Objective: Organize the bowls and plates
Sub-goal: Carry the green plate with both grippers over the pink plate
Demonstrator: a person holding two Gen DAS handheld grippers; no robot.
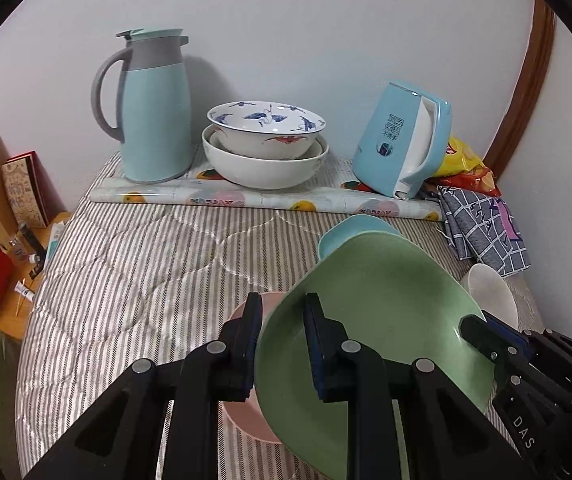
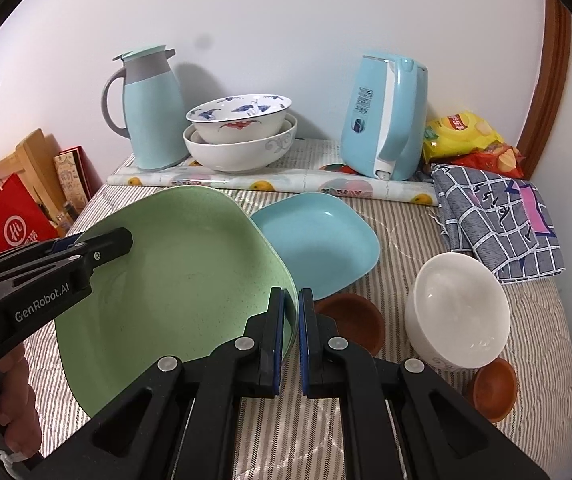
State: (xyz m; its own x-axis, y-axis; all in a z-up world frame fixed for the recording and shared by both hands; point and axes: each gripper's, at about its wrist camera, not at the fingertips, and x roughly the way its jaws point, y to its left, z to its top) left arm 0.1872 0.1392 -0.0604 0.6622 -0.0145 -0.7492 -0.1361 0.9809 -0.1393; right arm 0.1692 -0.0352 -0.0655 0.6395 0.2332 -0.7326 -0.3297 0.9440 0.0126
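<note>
Plate duty shared: left tongs point(image 1: 279, 344) and right tongs point(image 2: 290, 334) each pinch opposite rims of the green plate point(image 2: 173, 280), keeping it level above the pink plate point(image 1: 245, 412), probably for stacking there.

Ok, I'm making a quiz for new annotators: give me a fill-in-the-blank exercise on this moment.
1. Both grippers hold the rim of the ____ plate.
2. The crane-patterned bowl sits nested inside a plain ____ bowl, beside the thermal jug.
3. Under the held plate, the left wrist view shows a ____ plate lying on the striped quilt.
4. In the right wrist view, the blue plate lies on the quilt ____ the held plate.

Missing words: green; white; pink; behind
</note>
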